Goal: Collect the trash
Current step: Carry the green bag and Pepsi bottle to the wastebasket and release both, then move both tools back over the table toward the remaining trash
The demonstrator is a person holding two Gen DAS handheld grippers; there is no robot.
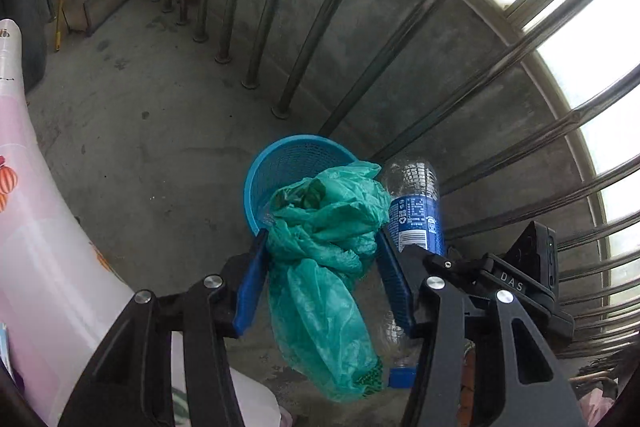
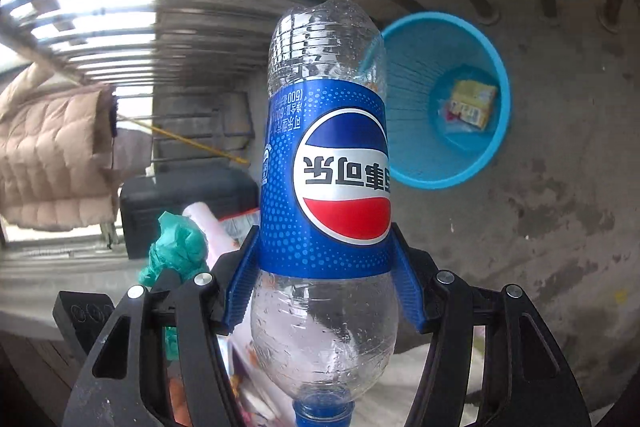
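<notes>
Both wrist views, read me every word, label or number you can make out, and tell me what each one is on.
"DAS": white letters on the right gripper's mount.
"可乐": upside down on the bottle label, its first characters unclear.
"600": mirrored beside small print, blurred.
Yellow packet in the blue basket: print too small.

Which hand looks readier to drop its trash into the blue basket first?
Probably the left: its green plastic bag already overlaps the blue basket rim. The right's bottle sits beside the basket, short of its opening.
</notes>
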